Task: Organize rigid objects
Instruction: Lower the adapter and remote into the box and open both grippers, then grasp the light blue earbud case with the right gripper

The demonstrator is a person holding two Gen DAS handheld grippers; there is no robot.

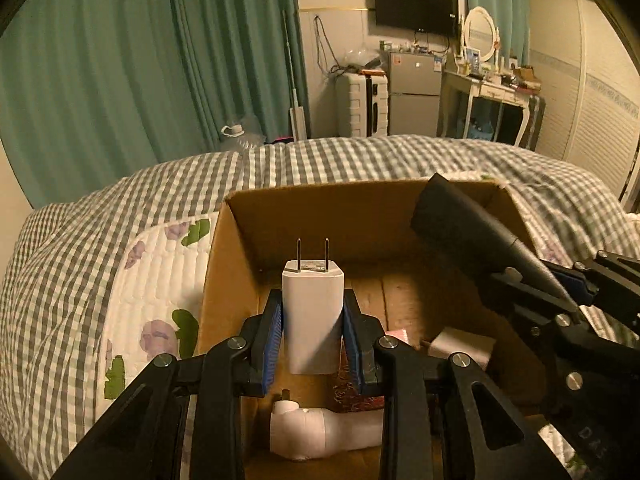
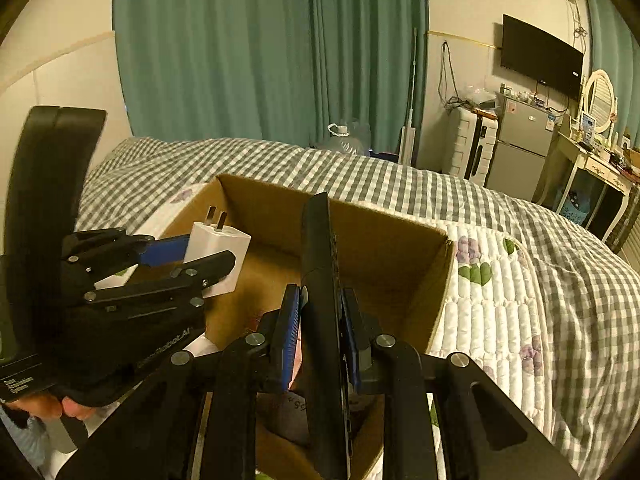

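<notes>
My left gripper (image 1: 313, 312) is shut on a white plug charger (image 1: 313, 312), prongs pointing up, held over the open cardboard box (image 1: 320, 208). It also shows in the right wrist view (image 2: 218, 250). My right gripper (image 2: 320, 312) is shut on a long black flat object (image 2: 320, 264), held upright over the same box (image 2: 400, 232); it also shows in the left wrist view (image 1: 480, 232). Inside the box lie a white L-shaped device (image 1: 320, 436), a small white adapter (image 1: 460, 346) and a reddish packet (image 1: 352, 392).
The box sits on a bed with a grey checked cover (image 1: 360, 160) and a white floral quilt (image 1: 160, 280). Beyond the bed are green curtains (image 1: 140, 60), a suitcase (image 1: 362, 104), a small fridge (image 1: 414, 92), a dressing table (image 1: 492, 92) and a wall TV (image 1: 416, 6).
</notes>
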